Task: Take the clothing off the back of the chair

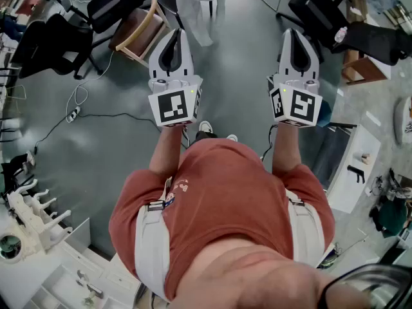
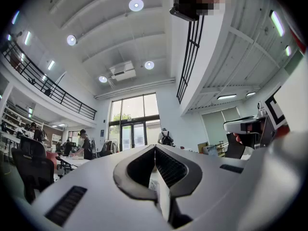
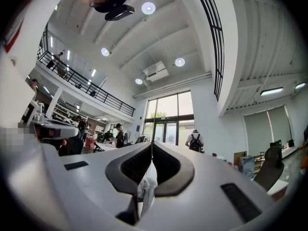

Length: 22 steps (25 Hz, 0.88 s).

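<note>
**Grippers.** The left gripper (image 1: 181, 34) and the right gripper (image 1: 293, 34) are held out side by side in front of the person's torso, well apart from each other. Both are aimed forward over the grey floor (image 1: 238, 76). The marker cube of each gripper is turned up towards the head camera.

**Left gripper.** In the left gripper view the left gripper (image 2: 155, 148) is seen with its ribbed pads (image 2: 169, 166) brought together at the tips. Nothing is pinched between them. Only the oval opening behind the tips remains.

**Right gripper.** In the right gripper view the right gripper (image 3: 152, 144) is likewise seen closed tip to tip, and no object is gripped. A strip of white fabric (image 3: 146, 189) is visible through the opening behind the tips. It is not clamped by the pads.

**Task object.** The clothing (image 1: 193, 2), a white garment, is draped over the chair (image 1: 169, 6) at the top of the head view. It lies ahead of both grippers, roughly between their lines of aim, and is touched by neither. Part of the garment hangs down towards the floor.

**Surroundings.**
- A wooden chair (image 1: 138, 34) stands just beyond the left gripper.
- Black office chairs (image 1: 116, 2) stand further to the left.
- A cable with a power strip (image 1: 74, 113) lies on the floor at the left.
</note>
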Tool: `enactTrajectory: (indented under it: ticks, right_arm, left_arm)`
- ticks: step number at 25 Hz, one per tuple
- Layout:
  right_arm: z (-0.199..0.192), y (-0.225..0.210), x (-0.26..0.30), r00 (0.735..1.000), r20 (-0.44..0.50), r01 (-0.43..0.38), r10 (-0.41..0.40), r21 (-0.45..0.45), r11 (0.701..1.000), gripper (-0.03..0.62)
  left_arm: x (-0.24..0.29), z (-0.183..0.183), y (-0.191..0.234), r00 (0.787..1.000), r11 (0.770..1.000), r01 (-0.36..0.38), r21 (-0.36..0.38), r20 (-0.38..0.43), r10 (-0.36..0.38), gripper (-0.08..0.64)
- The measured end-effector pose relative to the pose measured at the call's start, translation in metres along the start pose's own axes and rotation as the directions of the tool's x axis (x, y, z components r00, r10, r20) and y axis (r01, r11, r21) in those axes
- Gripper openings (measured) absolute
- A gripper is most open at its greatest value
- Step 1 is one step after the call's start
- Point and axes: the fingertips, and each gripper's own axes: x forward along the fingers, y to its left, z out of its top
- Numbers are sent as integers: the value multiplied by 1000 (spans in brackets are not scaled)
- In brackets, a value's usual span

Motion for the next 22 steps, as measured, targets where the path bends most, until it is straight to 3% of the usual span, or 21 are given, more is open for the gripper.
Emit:
enactTrajectory:
  ticks: [11,17,22]
  right_arm:
    - [-4,33,19,1000,-7,-31,31,-8,1000,26]
    - [-12,50,33,998,-10,-62,63,50,997,26]
    - [-20,71,48,997,-29,-64,65,41,997,26]
  left_arm:
    - [-1,-7,31,1000,1000,-14,0,-12,14,18]
    - [2,-19,51,1000,1000,-21,-15,-24,20,18]
    - [6,-31,74,999,999,-23,-22,-30,23,18]
